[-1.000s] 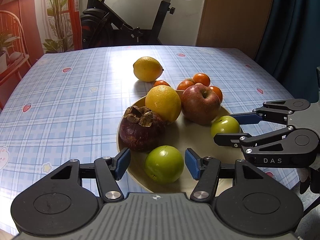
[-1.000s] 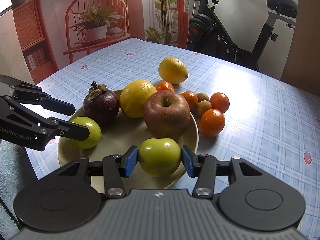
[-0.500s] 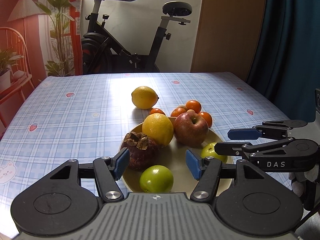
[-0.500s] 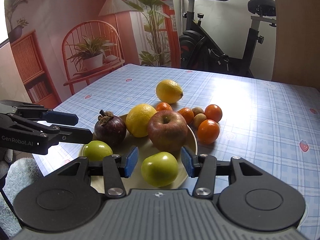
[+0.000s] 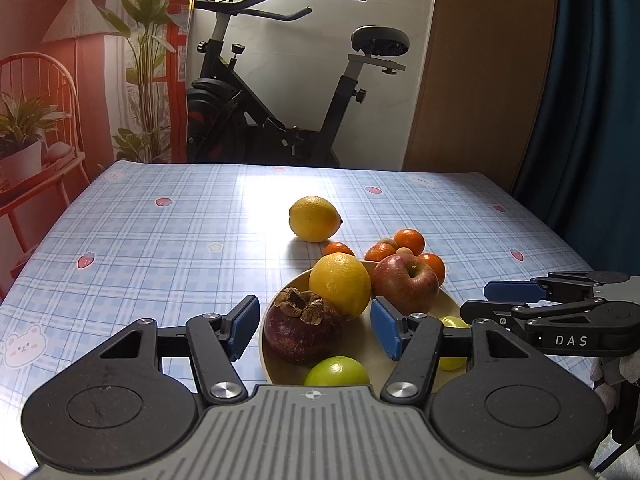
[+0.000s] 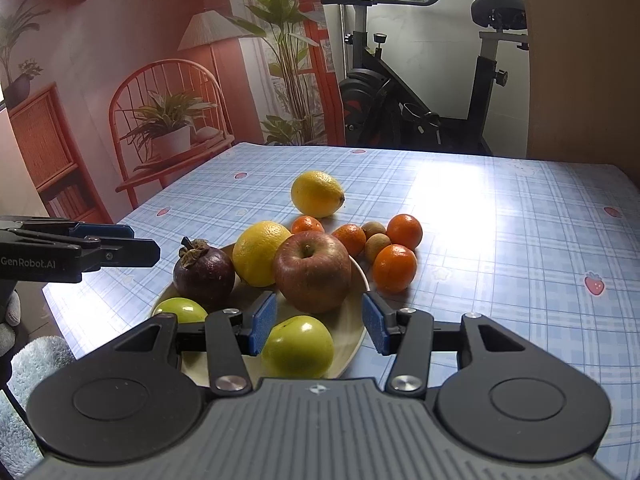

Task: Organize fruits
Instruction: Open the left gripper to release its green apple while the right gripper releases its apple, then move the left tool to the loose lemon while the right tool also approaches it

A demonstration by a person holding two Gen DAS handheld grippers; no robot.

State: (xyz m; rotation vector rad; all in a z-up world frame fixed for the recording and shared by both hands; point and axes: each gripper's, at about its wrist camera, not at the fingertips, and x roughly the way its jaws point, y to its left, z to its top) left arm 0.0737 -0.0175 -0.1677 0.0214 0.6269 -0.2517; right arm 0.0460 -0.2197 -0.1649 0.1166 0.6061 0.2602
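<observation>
Fruits sit partly on the plate (image 6: 356, 336) and partly loose on the surface (image 6: 500, 240) beyond. Your left gripper (image 5: 314, 326) and right gripper (image 6: 318, 322) both hover spread apart, holding nothing. Reach past the apple (image 6: 312, 270) for a tangerine (image 6: 394, 268); straddle it squarely before closing.

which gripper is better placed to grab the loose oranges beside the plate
Right. The oranges sit off the plate's right rim, just ahead of the open right gripper; the left gripper faces the mangosteen.
</observation>
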